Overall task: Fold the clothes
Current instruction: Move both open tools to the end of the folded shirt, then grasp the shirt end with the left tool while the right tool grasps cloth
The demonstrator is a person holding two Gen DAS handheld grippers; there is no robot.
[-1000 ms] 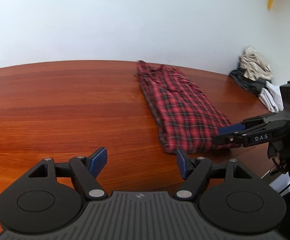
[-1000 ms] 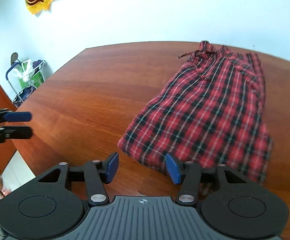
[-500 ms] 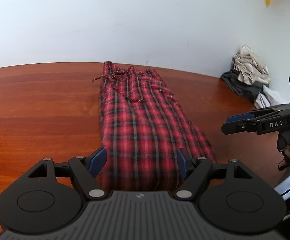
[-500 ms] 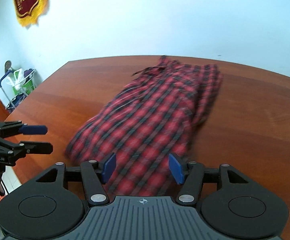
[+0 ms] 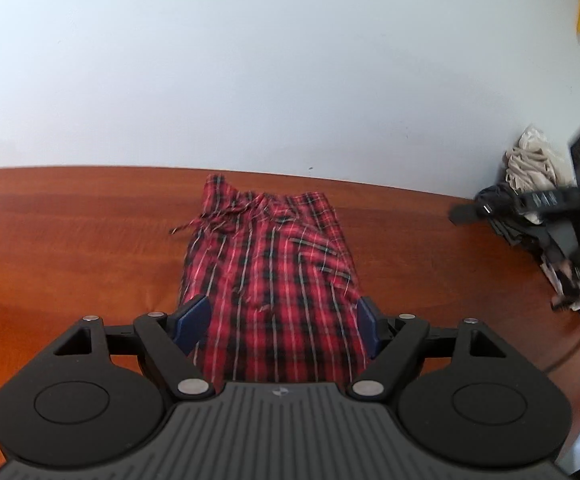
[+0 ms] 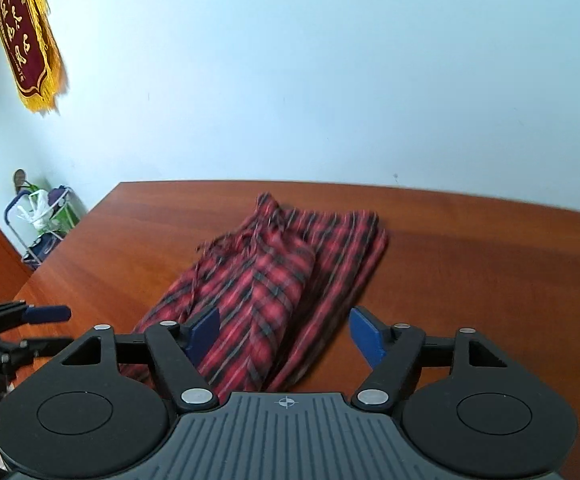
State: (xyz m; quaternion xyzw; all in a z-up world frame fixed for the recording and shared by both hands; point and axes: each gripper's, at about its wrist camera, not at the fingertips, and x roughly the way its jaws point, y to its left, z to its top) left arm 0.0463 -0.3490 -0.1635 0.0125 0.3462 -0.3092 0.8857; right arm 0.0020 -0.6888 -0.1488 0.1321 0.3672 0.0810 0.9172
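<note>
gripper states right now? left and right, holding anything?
Left gripper: open, holding nothing; the plaid trousers lie on the table below it.
Right gripper: jaws opening, nothing gripped, trousers below.

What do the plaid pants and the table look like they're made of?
Plaid pants: soft woven cloth, likely cotton flannel; matte red-black check, limp folds, frayed drawstring. Table: wood or wood veneer, reddish-brown with grain streaks and a light sheen; solid or laminate can't be told.

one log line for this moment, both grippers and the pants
left gripper: open, empty | right gripper: opening, empty | plaid pants: folded lengthwise on table
</note>
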